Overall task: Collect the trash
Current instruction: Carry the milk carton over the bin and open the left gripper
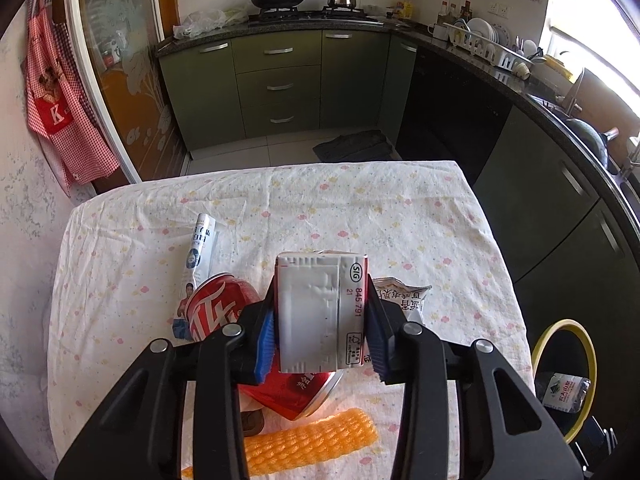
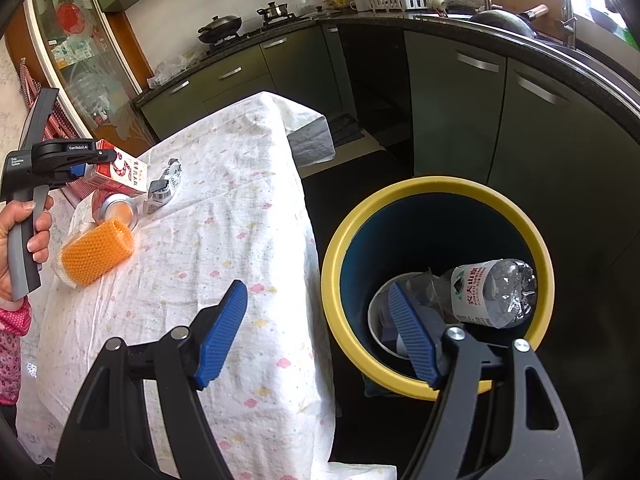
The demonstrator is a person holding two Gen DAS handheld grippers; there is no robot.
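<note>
My left gripper (image 1: 322, 284) is shut on a white and red drink carton (image 1: 316, 312), its blue pads pressing on the carton's two sides, just above the cloth-covered table (image 1: 360, 208). Under the carton lies a red soda can (image 1: 216, 308). A rolled paper wrapper (image 1: 200, 248), a silver snack bag (image 1: 400, 292) and an orange foam net (image 1: 316, 440) lie around it. In the right wrist view my right gripper (image 2: 317, 286) stands open with nothing in it, between the table's edge and the yellow-rimmed bin (image 2: 400, 372). A plastic bottle (image 2: 492, 296) lies in the bin.
A person's hand (image 2: 38, 236) holds the left gripper (image 2: 100, 160) at the table's far left. Green cabinets (image 1: 280, 80) and a dark counter (image 1: 500, 76) line the back and right. A dark mat (image 1: 352, 146) lies on the floor. A red apron (image 1: 60, 108) hangs at the left.
</note>
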